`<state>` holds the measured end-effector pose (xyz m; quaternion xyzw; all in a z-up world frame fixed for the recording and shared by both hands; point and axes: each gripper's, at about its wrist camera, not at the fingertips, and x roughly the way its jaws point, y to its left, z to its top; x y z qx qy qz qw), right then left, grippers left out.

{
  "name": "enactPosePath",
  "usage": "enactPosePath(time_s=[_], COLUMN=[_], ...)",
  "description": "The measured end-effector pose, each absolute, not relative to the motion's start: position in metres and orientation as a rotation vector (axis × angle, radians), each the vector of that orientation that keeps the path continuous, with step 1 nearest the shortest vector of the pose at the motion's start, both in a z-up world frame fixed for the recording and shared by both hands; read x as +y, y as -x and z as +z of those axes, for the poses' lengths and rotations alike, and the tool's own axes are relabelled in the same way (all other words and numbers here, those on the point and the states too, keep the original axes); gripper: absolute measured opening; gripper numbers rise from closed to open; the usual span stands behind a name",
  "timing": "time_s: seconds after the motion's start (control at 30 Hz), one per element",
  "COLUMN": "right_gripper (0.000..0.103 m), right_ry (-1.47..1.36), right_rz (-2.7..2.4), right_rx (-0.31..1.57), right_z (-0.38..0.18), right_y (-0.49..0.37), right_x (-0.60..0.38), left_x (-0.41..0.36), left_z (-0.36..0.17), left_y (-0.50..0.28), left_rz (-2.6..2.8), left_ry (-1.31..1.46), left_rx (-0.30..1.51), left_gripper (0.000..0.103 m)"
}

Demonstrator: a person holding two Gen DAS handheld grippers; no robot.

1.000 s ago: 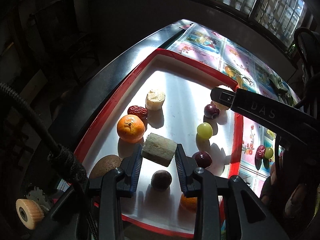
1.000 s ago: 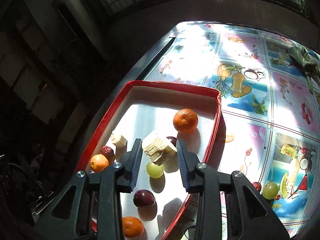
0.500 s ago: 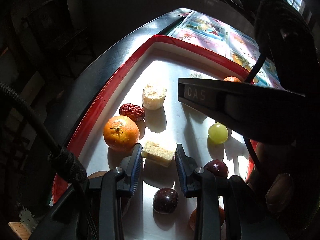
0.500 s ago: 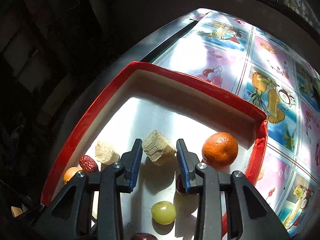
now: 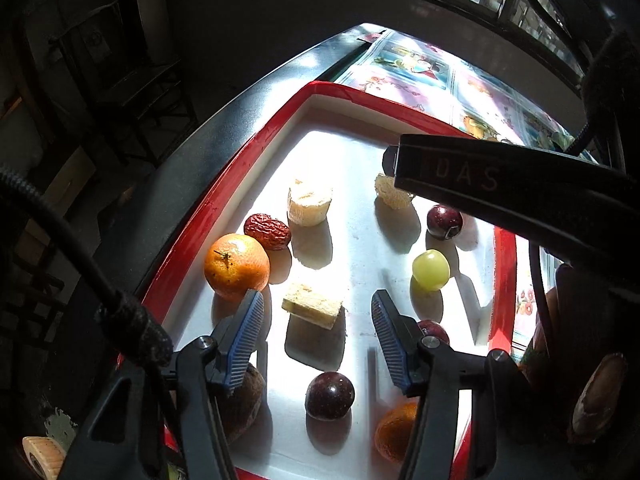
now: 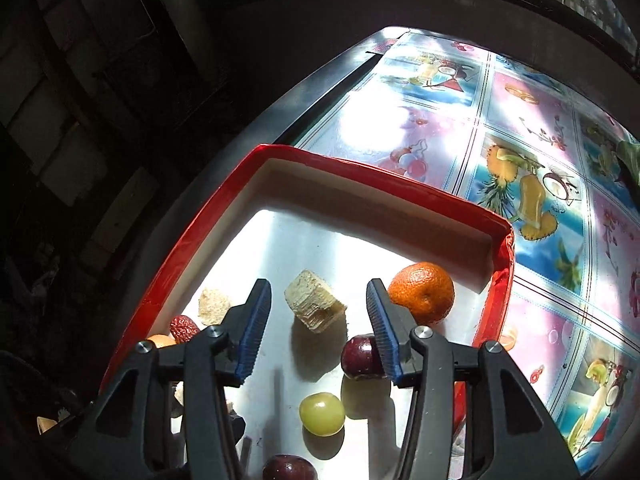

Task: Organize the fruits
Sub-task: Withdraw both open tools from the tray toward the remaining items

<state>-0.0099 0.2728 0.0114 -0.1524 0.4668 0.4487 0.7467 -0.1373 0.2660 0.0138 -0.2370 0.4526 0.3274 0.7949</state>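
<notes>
A: Where are we?
B: Both pale chunks lie on the red tray (image 5: 224,188): one between the spread left gripper (image 5: 318,322), another (image 6: 314,306) between the spread right gripper (image 6: 318,320).
A: Next?
B: Probably withdraw toward six o'clock for more fruit.

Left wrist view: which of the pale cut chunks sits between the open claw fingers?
The flat rectangular chunk, beside the orange. The other two pale chunks lie farther up the tray.
</notes>
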Motion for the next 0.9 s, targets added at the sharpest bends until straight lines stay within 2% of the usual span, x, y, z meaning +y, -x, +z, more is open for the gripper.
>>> enactPosePath(time_s=[0.3,0.47,0.9], right_gripper=[0.052,0.056,0.057], right_ry=[0.187,0.107,0.016], right_rz=[0.955,0.93,0.814], right_rx=[0.986,0.97,1.003], right_z=[0.048,0.062,0.056], right_y=[0.004,0.003,-0.009], right_x=[0.207,0.159,0.056], left_x=[0.249,0.233,0.184], left_z=[0.035,0.045,0.062], left_y=[0.144,0.147,0.147], left_rz=[0.715,0.702,0.625], left_ry=[0.48,0.467,0.45], left_rx=[0.936,0.919,0.895], left_gripper=[0.062,0.064,0.066])
